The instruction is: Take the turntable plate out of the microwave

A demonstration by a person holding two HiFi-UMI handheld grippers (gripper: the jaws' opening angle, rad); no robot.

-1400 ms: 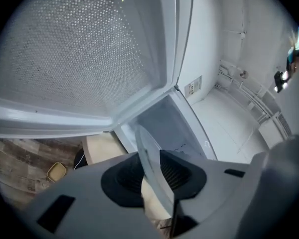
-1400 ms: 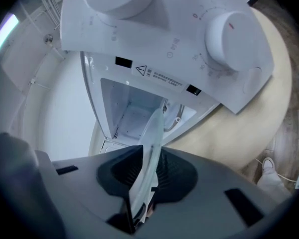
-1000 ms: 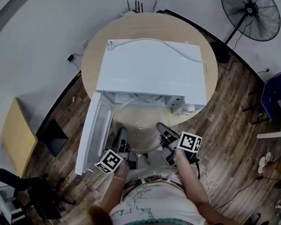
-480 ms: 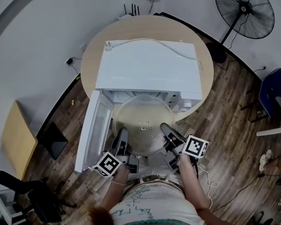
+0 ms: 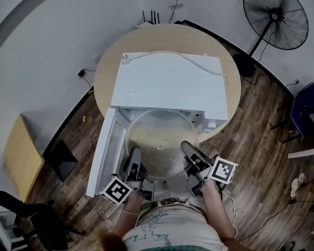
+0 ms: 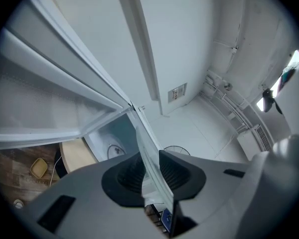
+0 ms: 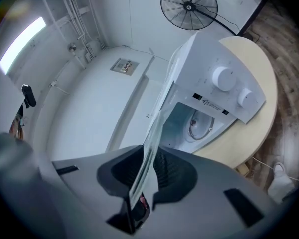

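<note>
As arms [image 5: 215, 200] reach forward, left hand-held gripper [image 5: 134, 155], right hand-held gripper [image 5: 187, 148], both clamping turntable plate [image 5: 157, 135]

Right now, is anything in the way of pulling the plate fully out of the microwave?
Nothing visible. The left gripper and right gripper are shut on the plate's near rim, and the door is swung open at the left, off the plate's path out of the microwave.
</note>
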